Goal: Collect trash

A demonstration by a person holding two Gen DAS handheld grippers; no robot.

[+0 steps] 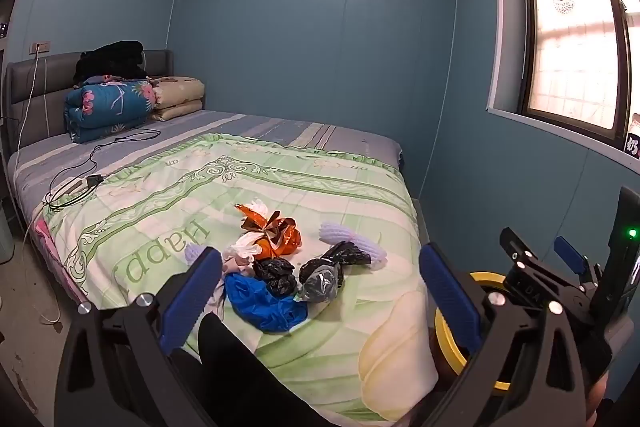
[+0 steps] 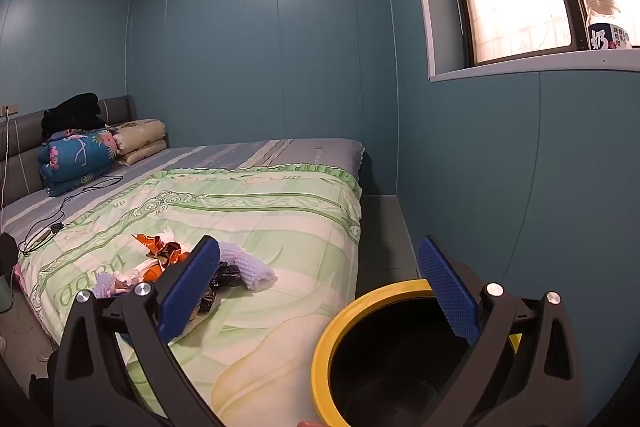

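A heap of trash lies on the green bedspread: an orange foil wrapper, black bags, a blue plastic bag, a grey bag, white foam fruit nets and white tissue. My left gripper is open and empty, hovering just short of the heap. My right gripper is open and empty, above the yellow-rimmed black bin at the bed's right side. The bin also shows in the left wrist view. The heap shows partly behind my right gripper's left finger.
Folded quilts and dark clothes sit at the headboard. A black cable and charger lie on the bed's left part. A blue wall and window sill with a jar stand to the right. Floor lies left of the bed.
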